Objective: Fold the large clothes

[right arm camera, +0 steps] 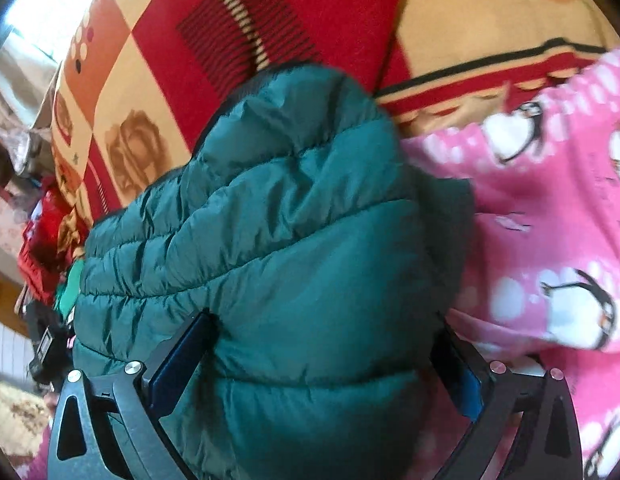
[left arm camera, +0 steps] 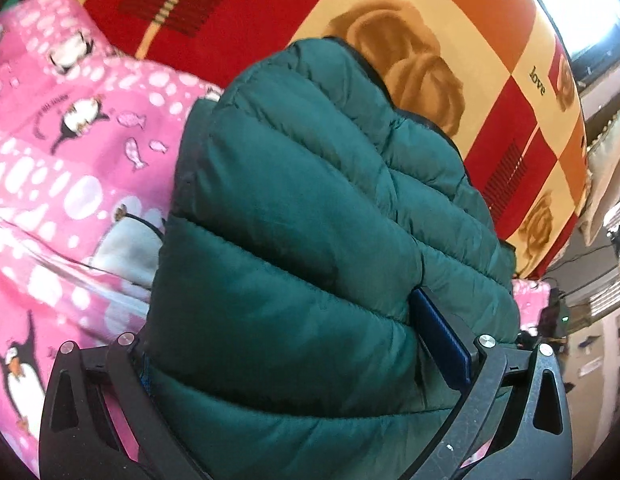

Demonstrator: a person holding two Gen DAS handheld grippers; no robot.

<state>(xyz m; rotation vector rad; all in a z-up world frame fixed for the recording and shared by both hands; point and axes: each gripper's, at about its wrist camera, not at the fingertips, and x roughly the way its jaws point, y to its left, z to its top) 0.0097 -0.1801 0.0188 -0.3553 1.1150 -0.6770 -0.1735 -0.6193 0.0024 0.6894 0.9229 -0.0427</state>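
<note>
Green quilted jacket (left arm camera: 301, 208): puffy down garment, bunched thick, filling the middle of both views above the bed.

Left wrist view – left tongs (left arm camera: 297, 344): clamped on a fat roll of the jacket; the blue pad at 4 o'clock presses into the padding, the opposite finger at 8 o'clock is buried behind the fabric.
Left wrist view – surroundings: pink penguin blanket (left arm camera: 69, 160) from 8 to 11 o'clock, red and cream rose bedspread (left arm camera: 490, 92) from 12 to 3 o'clock, both lying beneath the jacket.

Right wrist view – right tongs (right arm camera: 322, 360): closed around another thick fold of the jacket (right arm camera: 269, 240), blue pads at 7 and 5 o'clock squeezing it between them.
Right wrist view – surroundings: penguin blanket (right arm camera: 550, 220) at 3 to 5 o'clock, bedspread (right arm camera: 269, 20) across 11 to 1 o'clock.

Step in hand: probably carrying a fold over, both ends held and lifted; motion blur makes it hard to say whether the jacket touches the bed.

Next move calls for: lowering both holds together so the layers land squarely, keeping the slippery padding from springing apart, then easing the pads off without dragging the top layer.
</note>
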